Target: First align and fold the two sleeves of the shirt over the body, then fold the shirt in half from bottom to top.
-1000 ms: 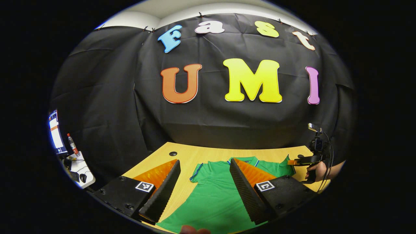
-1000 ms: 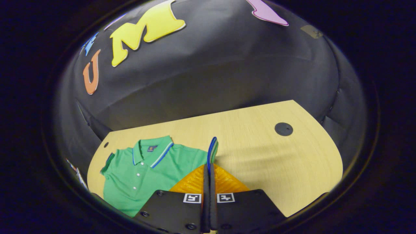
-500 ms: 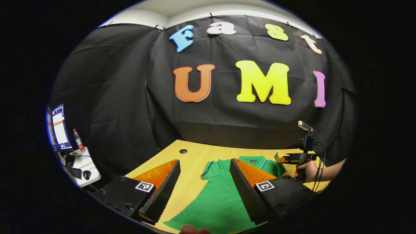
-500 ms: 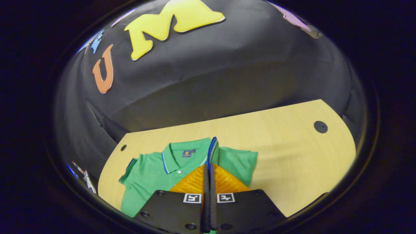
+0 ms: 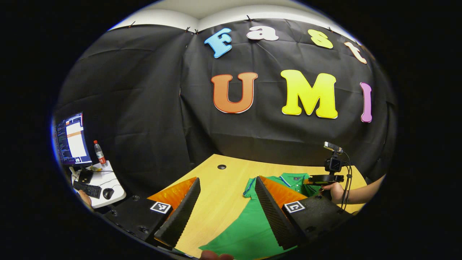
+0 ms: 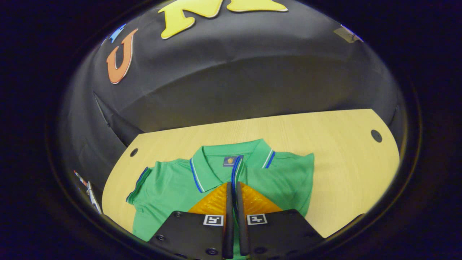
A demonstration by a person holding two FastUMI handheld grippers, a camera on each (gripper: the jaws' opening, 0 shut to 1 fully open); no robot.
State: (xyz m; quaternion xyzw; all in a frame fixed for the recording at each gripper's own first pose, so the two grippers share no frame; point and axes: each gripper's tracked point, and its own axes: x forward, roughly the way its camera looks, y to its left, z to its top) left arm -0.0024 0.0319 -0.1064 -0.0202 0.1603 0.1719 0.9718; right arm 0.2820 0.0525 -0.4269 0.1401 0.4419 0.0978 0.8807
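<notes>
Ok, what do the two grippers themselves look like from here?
Left gripper: black blocky body, a square black-and-white marker on each side, long ridged wedge fingers. Right gripper: same black body, two markers. Seen from afar, it carries a small camera on top with black cables hanging.

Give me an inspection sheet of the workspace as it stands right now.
Surface: light wooden table, with a dark round grommet hole near one end.
Job's things: green polo shirt lying flat, collar toward the wall; its right sleeve cuff is over the chest below the collar, left sleeve not yet folded.
Clutter: nothing seen on the table.
Grippers: right gripper shut on the right sleeve cuff; left gripper open above the table beside the shirt.
Cables: black cable hanging from the right gripper's camera mount.
Surroundings: black cloth wall; side desk with monitor, bottle, keyboard and mouse.
</notes>
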